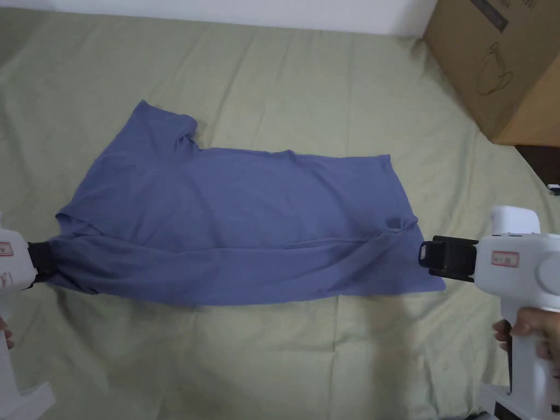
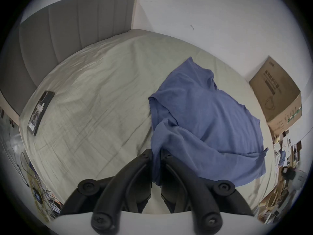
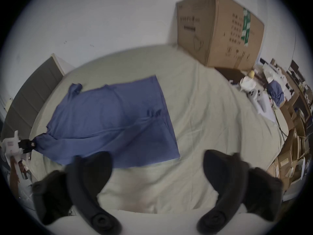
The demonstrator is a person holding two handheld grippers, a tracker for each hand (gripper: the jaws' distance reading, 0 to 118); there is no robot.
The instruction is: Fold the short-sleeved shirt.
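A blue short-sleeved shirt [image 1: 240, 224] lies spread lengthwise on the pale green bed sheet [image 1: 306, 87], its near long edge folded over. My left gripper [image 1: 41, 262] is shut on the shirt's bunched left end; in the left gripper view the cloth [image 2: 203, 120] runs between the closed jaws of that gripper [image 2: 156, 154]. My right gripper [image 1: 429, 257] hovers just off the hem at the right end. In the right gripper view this gripper [image 3: 157, 155] stands open with nothing between its jaws, and the shirt [image 3: 110, 120] lies ahead to the left.
A large cardboard box [image 1: 503, 65] stands on the bed's far right corner. A phone [image 2: 40, 109] lies on the sheet far to the left, near the grey headboard [image 2: 67, 26]. Clutter and boxes [image 3: 291, 137] sit beyond the bed's right edge.
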